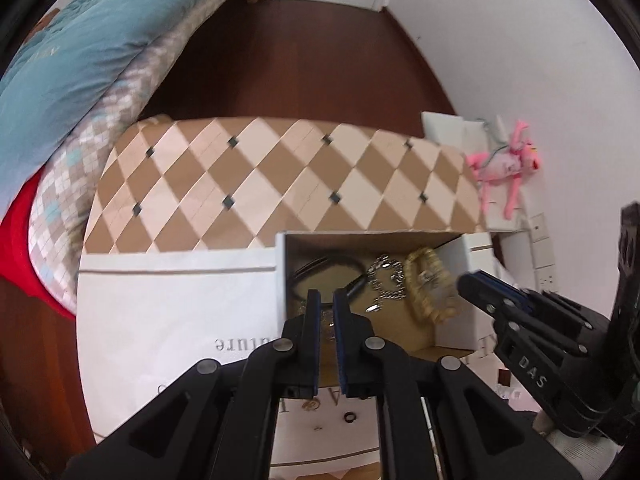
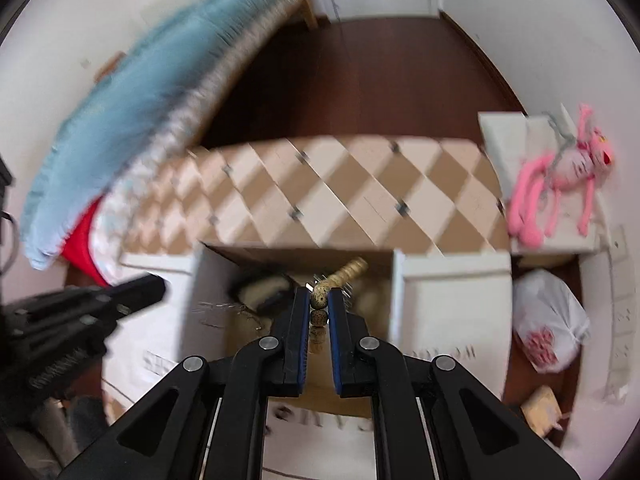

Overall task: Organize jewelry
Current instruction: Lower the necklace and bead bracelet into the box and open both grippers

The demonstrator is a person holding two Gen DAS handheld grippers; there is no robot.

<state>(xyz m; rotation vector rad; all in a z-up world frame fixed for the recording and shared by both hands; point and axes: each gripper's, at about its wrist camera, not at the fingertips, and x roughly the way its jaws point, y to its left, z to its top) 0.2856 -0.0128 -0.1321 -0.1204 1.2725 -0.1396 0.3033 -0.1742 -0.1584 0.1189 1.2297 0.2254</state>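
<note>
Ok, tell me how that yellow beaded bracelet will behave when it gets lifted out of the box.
The beaded bracelet, pinched in the right gripper, bends sharply, so it will probably dangle limp. Its round beads look smooth and may slip. It seems light.

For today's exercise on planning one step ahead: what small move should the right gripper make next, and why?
Probably open the right gripper a little to let go: its pads pinch the beaded bracelet, which already hangs inside the cardboard box beside the silver chain.
</note>
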